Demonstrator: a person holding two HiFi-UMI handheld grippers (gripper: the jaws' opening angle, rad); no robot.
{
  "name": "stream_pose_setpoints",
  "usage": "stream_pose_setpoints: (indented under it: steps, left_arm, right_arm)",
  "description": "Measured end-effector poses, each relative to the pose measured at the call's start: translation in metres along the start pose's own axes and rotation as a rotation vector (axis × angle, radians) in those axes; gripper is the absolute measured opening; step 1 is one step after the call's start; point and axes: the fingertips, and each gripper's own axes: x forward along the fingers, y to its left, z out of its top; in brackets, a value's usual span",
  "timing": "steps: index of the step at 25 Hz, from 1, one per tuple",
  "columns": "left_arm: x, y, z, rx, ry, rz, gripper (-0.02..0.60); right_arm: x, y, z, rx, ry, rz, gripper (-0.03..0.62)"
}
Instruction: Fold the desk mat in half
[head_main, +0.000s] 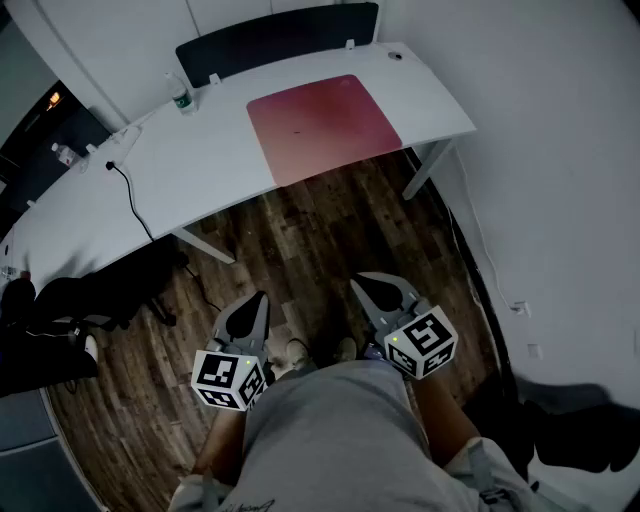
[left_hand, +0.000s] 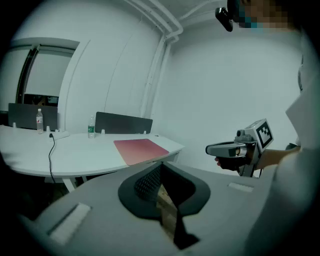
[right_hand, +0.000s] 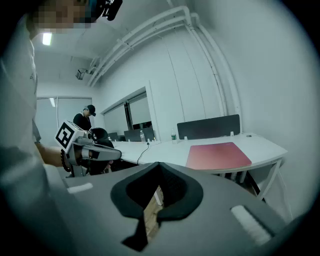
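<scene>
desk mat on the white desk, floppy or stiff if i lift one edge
Probably floppy: the desk mat lies thin and flat on the white desk, so a lifted edge should droop. Likely light, given that thinness. It may slide when pushed, since the desk looks smooth.

1. Mat (head_main: 322, 125): plain dusky red.
2. Desk (head_main: 200, 165): white.
3. Floor (head_main: 300, 250): dark brown wood planks.
4. Left cube (head_main: 228, 380): black-and-white square markers.
5. Shorts (head_main: 335, 430): grey.
6. Cable (head_main: 135, 200): black.
</scene>
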Motion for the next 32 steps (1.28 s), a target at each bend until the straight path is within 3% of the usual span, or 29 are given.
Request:
stream_pose_setpoints:
  steps: [23,32]
  left_arm:
    - [-0.032,0.041,0.003,0.018,-0.019,-0.056,0.018]
    - [-0.008,0.053,0.007,0.024,-0.005,-0.077,0.018]
  right_arm:
    - [0.045,0.06,-0.001,-0.015,-0.005,-0.029,0.006]
    - [0.069,0.046,-0.003,0.011,0.016,0.017,0.006]
